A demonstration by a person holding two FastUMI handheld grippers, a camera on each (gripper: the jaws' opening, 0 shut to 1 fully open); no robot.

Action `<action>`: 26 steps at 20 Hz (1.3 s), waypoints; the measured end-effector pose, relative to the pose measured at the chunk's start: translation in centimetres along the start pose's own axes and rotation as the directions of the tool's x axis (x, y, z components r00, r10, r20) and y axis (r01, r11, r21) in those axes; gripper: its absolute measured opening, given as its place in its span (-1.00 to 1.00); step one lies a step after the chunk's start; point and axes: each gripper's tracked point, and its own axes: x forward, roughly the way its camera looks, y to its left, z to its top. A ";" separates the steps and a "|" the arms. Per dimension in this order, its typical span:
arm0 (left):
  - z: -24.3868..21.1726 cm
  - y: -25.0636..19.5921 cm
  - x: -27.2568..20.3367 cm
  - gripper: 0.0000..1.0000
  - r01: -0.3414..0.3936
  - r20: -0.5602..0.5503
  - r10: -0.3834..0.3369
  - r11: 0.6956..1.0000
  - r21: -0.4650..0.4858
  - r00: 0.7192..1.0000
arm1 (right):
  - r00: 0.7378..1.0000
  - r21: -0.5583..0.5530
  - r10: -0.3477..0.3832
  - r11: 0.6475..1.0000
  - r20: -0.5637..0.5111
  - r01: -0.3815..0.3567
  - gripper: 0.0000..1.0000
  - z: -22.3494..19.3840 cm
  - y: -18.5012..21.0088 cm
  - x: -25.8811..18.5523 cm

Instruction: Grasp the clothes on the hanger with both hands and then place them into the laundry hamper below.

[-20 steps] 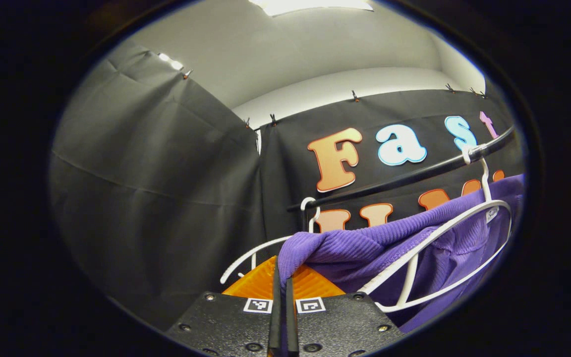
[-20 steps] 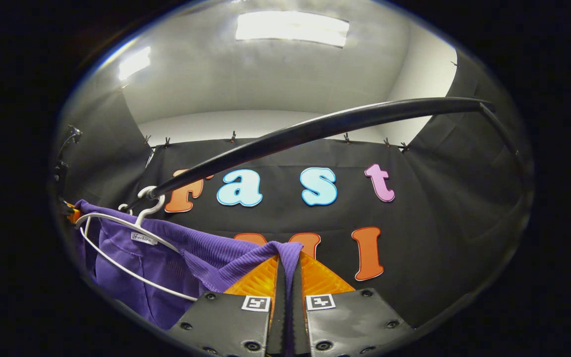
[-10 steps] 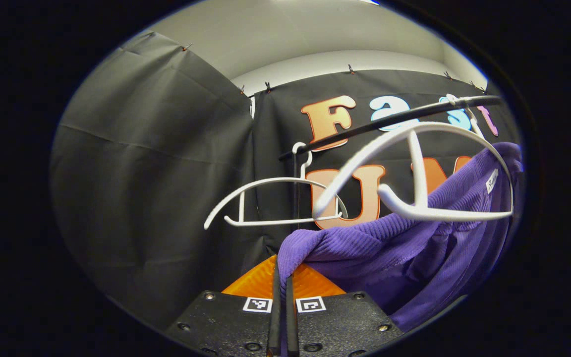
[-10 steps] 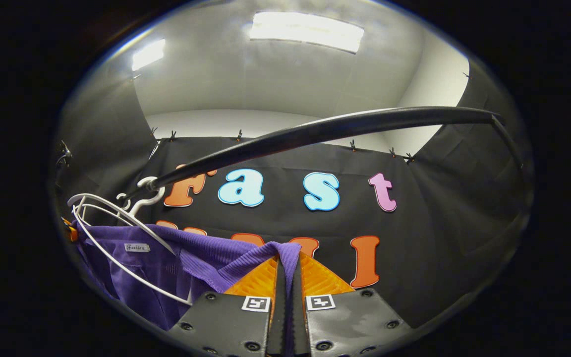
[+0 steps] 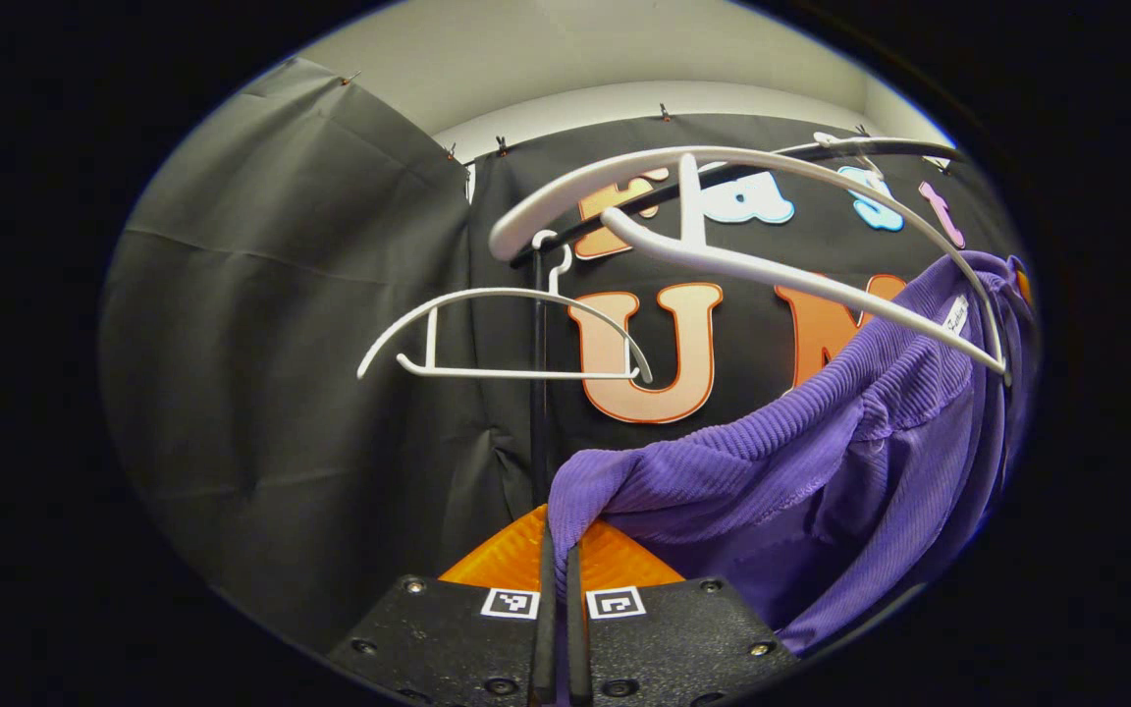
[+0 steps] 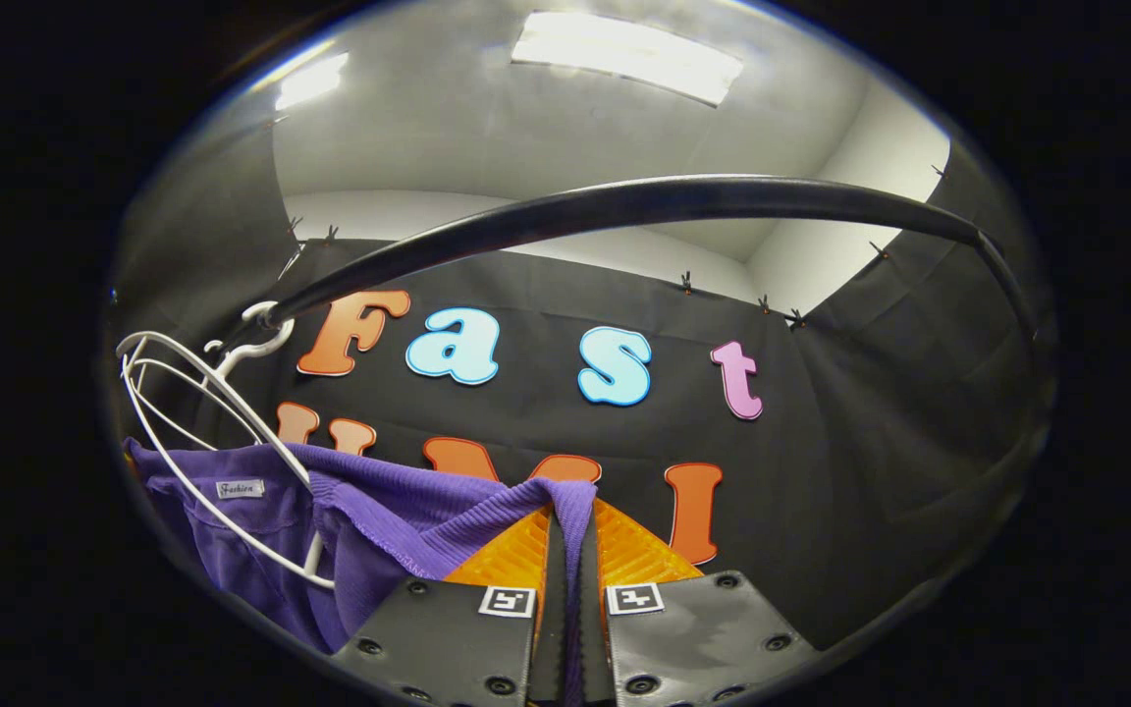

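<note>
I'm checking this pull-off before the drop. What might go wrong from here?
1. The purple ribbed knit garment looks only partly off: in the left gripper view, the white plastic hanger has one end at the collar, so it may snag.
2. The left gripper and right gripper pinch only thin edges, which could slip.

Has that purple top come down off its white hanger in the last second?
Yes. In the left gripper view the purple top now hangs below the white hanger, which it draped before; against the black rail, it has dropped, pinched in both tongs.
</note>
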 end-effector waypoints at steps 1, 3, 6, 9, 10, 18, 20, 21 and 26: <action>-0.3 -0.3 0.2 -0.91 0.007 -0.009 -0.007 1.000 0.001 1.000 | 1.000 -0.026 -0.007 1.000 -0.018 0.006 -0.74 -0.8 -0.1 0.1; -1.3 -1.0 0.0 -0.92 0.019 -0.026 -0.019 1.000 -0.004 0.999 | 0.996 -0.064 -0.023 0.998 -0.080 0.018 -0.74 -3.2 -0.7 0.3; -2.5 -1.8 -1.0 -0.92 0.031 -0.043 -0.031 1.000 -0.006 0.999 | 0.990 -0.093 -0.034 0.995 -0.134 0.021 -0.74 -5.2 -1.6 -0.6; -3.4 -2.3 -1.1 -0.92 0.048 -0.063 -0.048 0.999 -0.007 0.997 | 0.985 -0.168 -0.044 0.986 -0.166 0.016 -0.74 -6.7 -2.5 -1.7; -3.7 -2.4 -1.3 -0.92 0.049 -0.072 -0.050 0.999 -0.012 0.996 | 0.980 -0.169 -0.044 0.986 -0.193 0.011 -0.74 -7.3 -2.6 -2.3; -3.6 -4.6 -4.1 -0.91 0.104 -0.101 -0.117 0.986 -0.130 0.988 | 0.971 -0.114 0.085 0.987 -0.222 -0.113 -0.75 -5.9 0.2 -8.1; -2.9 -6.2 -4.8 -0.92 0.144 -0.088 -0.157 0.980 -0.141 0.984 | 0.960 -0.072 0.129 0.986 -0.248 -0.151 -0.74 -5.9 1.3 -9.0; -2.6 -6.9 -5.3 -0.92 0.166 -0.080 -0.178 0.976 -0.139 0.981 | 0.954 -0.037 0.148 0.986 -0.260 -0.163 -0.74 -5.8 1.9 -9.7; -0.6 -12.8 -8.2 -0.91 0.324 -0.027 -0.332 0.934 -0.149 0.943 | 0.919 0.036 0.239 0.970 -0.315 -0.240 -0.75 -7.1 5.2 -12.0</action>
